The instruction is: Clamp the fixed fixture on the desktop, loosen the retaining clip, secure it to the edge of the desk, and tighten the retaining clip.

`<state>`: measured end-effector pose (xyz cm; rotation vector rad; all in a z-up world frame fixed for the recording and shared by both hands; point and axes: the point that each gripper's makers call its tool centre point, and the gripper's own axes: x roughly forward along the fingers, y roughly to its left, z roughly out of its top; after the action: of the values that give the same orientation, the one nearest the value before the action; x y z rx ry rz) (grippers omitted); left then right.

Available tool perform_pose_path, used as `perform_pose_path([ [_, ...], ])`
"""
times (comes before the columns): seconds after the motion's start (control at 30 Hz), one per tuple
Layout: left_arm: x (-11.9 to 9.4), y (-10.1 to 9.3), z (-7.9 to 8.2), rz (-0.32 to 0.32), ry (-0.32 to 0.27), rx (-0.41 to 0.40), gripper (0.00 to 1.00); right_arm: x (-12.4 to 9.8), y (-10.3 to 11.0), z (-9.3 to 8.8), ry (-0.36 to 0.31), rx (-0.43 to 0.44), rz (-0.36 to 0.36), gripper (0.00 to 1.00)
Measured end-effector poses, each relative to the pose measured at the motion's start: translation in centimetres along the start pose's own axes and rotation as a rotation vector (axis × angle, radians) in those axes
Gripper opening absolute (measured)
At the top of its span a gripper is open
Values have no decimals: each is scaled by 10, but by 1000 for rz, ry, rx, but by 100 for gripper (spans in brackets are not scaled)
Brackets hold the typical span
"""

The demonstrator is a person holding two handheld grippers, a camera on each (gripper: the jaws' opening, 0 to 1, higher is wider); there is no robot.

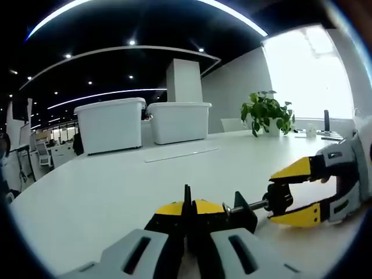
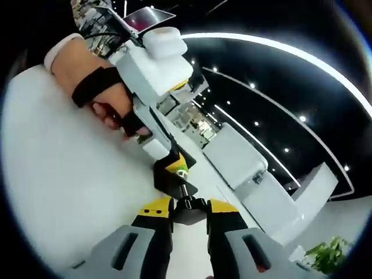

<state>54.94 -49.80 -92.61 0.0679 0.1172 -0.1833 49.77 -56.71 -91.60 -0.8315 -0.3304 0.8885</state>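
Note:
A black clamp fixture (image 1: 237, 210) is held just above the white desk (image 1: 110, 186). My left gripper (image 1: 187, 206) is shut on its body, yellow tips pressed together. A threaded screw runs right from the body to a black knob (image 1: 280, 197), and my right gripper (image 1: 276, 197) comes in from the right with its jaws shut on that knob. In the right gripper view my right gripper (image 2: 189, 204) pinches the knob (image 2: 189, 211). Beyond it the fixture (image 2: 170, 177) sits in the left gripper (image 2: 174, 165), which a hand (image 2: 107, 110) holds.
Two white storage bins (image 1: 110, 125) (image 1: 179, 121) stand at the desk's far side, with a potted plant (image 1: 266, 111) at the back right by a bright window. A flat strip (image 1: 183, 154) lies mid-desk. Office chairs (image 1: 43, 152) stand at the far left.

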Motion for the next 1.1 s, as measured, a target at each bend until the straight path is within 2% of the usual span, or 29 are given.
perform_pose_path([
  [0.03,0,0,0,0,0,1,4,0,3,-1,2,50,30,23],
  [0.07,0,0,0,-1,0,1,5,-1,4,-1,3,149,59,27],
  [0.17,2,1,0,-1,0,2,5,-3,-7,-4,-20,547,89,32],
  [0.23,2,1,0,-1,0,2,5,-4,-13,-10,-19,756,110,32],
  [0.27,2,1,0,-1,0,3,5,-4,-14,-13,-12,824,116,32],
  [0.3,2,1,0,-1,0,5,5,-4,-17,-19,-10,948,126,32],
  [0.37,2,0,0,2,0,13,5,-3,-22,-20,-32,1035,132,32],
  [0.53,-1,-1,0,3,0,17,5,5,-27,-31,-30,1161,134,30],
  [0.6,-2,-1,0,4,0,19,5,5,-19,-37,29,1210,153,27],
  [0.63,-2,-2,0,4,0,21,5,6,-18,-37,38,1254,160,28],
  [0.67,-3,-2,0,3,1,20,5,12,-19,-39,35,1266,162,27],
  [0.77,-4,-2,0,4,1,22,5,10,-16,-37,44,1288,156,25],
  [0.87,-5,-3,0,4,2,22,5,11,-15,-37,56,1347,162,22],
  [1.0,-6,-4,1,5,2,26,5,9,-13,-34,63,1362,149,21],
  [1.1,-7,-4,1,6,2,27,5,9,-15,-32,48,1282,135,19],
])
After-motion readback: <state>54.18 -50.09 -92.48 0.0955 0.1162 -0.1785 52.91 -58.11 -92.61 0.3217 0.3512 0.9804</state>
